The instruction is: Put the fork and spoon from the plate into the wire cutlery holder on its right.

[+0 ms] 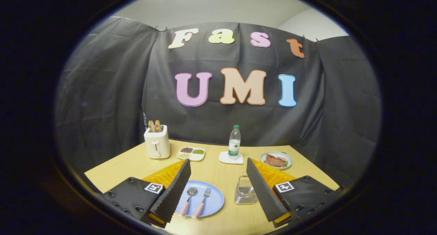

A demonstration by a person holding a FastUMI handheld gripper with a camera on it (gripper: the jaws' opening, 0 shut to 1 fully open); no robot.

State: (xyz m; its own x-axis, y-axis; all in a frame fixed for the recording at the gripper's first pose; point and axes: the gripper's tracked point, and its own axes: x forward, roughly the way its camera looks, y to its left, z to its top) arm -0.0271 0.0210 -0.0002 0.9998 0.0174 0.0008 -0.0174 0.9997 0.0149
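Note:
A blue plate lies on the wooden table between my fingers, nearer the left one. On it rest a spoon and a fork side by side, heads away from me, both with pinkish striped handles. To the plate's right stands the wire cutlery holder, partly hidden behind my right finger. My gripper is open wide, held above the table with nothing between its fingers. The left finger overlaps the plate's left rim.
Beyond the fingers stand a white toaster with toast, a divided dish of condiments, a water bottle on a white coaster, and a plate of food at the back right. Black cloth walls close in the table.

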